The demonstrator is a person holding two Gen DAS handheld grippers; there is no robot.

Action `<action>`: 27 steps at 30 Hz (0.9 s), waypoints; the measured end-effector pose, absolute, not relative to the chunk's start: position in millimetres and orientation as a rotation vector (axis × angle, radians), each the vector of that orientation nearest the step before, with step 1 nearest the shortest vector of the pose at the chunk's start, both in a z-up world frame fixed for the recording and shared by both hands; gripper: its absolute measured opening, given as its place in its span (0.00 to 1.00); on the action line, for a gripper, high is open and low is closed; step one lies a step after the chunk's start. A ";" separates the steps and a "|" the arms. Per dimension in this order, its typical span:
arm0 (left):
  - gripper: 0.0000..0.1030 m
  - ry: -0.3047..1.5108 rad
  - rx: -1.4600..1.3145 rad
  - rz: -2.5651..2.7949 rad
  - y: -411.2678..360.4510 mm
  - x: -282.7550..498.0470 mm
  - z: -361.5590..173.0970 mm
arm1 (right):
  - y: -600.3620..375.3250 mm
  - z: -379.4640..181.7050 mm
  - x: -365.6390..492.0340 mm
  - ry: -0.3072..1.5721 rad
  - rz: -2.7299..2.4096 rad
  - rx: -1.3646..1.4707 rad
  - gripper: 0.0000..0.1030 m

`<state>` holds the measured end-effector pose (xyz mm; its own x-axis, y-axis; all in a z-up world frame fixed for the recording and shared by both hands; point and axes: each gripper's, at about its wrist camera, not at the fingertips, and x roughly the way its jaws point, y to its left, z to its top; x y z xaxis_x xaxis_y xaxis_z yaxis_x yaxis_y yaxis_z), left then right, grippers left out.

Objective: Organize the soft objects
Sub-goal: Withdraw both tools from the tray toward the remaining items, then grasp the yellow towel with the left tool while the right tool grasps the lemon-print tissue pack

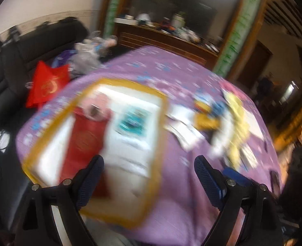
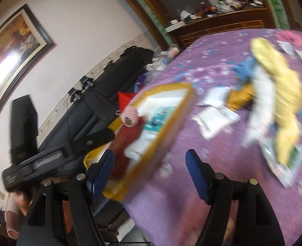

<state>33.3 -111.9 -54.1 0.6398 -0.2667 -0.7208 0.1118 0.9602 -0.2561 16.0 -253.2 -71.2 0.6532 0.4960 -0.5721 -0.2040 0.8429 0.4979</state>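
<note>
Where sofa (image 1: pixel 17 61) abuts, purple tablecloth (image 1: pixel 171 184)

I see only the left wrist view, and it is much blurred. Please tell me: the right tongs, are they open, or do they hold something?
Observer: The right tongs are open and hold nothing. They are above the near edge of the purple flowered tablecloth.
Operator: Is anything on the wall above the black sofa? I see only bare wall.
Observer: Yes, a dark-framed painting hangs there, with a bright glare on it.
Operator: And beside the sofa, near the wall?
Observer: A tall black box stands there. I cannot tell what it is.
</note>
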 end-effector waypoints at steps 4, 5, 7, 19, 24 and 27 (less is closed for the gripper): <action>0.90 0.866 -0.156 -0.201 -143.8 8.5 -61.0 | -288.0 -85.7 -12.7 0.764 0.346 0.461 0.69; 0.90 0.880 -0.142 -0.212 -147.6 5.6 -62.0 | -294.6 -87.0 -18.8 0.758 0.328 0.466 0.69; 0.90 0.891 -0.095 -0.240 -157.7 -4.1 -62.4 | -304.4 -88.6 -26.7 0.752 0.302 0.474 0.69; 0.91 0.823 -0.062 -0.299 -174.0 -31.8 -56.7 | -327.6 -91.5 -45.9 0.739 0.152 0.468 0.69; 0.91 0.809 -0.058 -0.281 -169.3 -35.2 -59.8 | -331.5 -97.9 -46.2 0.750 0.127 0.488 0.69; 0.91 0.838 -0.082 -0.315 -166.9 -29.3 -63.5 | -332.4 -101.1 -42.9 0.755 0.128 0.495 0.69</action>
<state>-29.3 -166.9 -63.5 0.6257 -0.3066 -0.7173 0.2421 0.9504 -0.1951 -42.9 -332.4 -101.1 0.7263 0.2854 -0.6253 0.0630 0.8783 0.4740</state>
